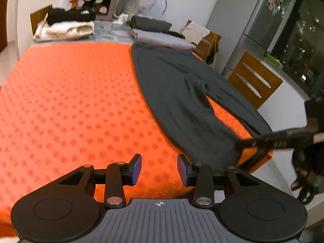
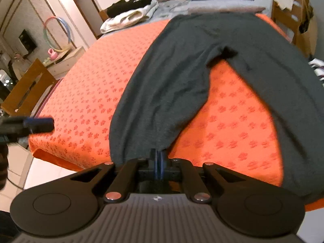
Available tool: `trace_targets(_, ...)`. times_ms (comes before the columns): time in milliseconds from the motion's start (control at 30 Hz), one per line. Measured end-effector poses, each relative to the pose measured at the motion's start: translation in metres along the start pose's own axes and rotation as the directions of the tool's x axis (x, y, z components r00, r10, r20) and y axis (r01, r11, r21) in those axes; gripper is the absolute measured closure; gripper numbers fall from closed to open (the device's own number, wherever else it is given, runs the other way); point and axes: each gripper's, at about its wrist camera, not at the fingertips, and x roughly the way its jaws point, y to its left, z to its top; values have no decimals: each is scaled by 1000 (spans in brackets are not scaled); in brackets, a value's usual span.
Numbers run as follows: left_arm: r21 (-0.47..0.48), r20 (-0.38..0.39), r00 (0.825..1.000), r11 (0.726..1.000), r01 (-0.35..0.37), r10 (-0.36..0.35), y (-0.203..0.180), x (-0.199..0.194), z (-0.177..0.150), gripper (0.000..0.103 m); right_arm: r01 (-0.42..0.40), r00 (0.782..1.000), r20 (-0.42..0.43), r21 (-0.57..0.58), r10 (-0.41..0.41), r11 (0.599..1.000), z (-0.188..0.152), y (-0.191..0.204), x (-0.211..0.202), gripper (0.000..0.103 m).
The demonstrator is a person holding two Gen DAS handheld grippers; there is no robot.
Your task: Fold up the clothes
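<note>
You won't find any words, brand names or numbers to read in either view. The only sign is a small round crosshair mark (image 1: 159, 203) printed on the ribbed grey plate of your left gripper's body; a similar small mark (image 2: 157, 197) sits on the same plate in the right wrist view, too blurred to make out. The magnets or stickers on the fridge (image 1: 261, 20) door are too small to read.

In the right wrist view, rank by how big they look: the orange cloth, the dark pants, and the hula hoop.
1. orange cloth
2. dark pants, close behind, and nearness inflates them
3. hula hoop, far smallest
</note>
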Motion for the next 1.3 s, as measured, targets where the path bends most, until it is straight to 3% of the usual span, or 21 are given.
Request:
trace_targets(233,-44,-38,998,998,51,-53,-25,35,-12,61,115,993,-24,39,-114,993,13,-42,-18,99)
trace_targets(533,-80,-76,993,993,89,-96,-65,82,-12,62,111,989,-95,-13,-112,994,26,-71,-5,99)
trace_targets(667,-97,-59,996,993,61,-67,-75,89,-13,62,92,989,-113,-18,-94,996,28,-78,-3,99)
trace_targets(800,-142,-38,999,990,26,-31,-76,88,-14,80,73,989,-124,-22,-75,997,28,-82,-1,99)
trace_targets(1100,-54,-44,999,998,-19,16,-103,98,-5,80,39,990,-137,-21,-41,999,28,-89,2,99)
trace_targets(1300,-112,-26,999,993,-44,41,-104,105,-9,80,28,990,-135,-19,-30,999,26,-91,1,99)
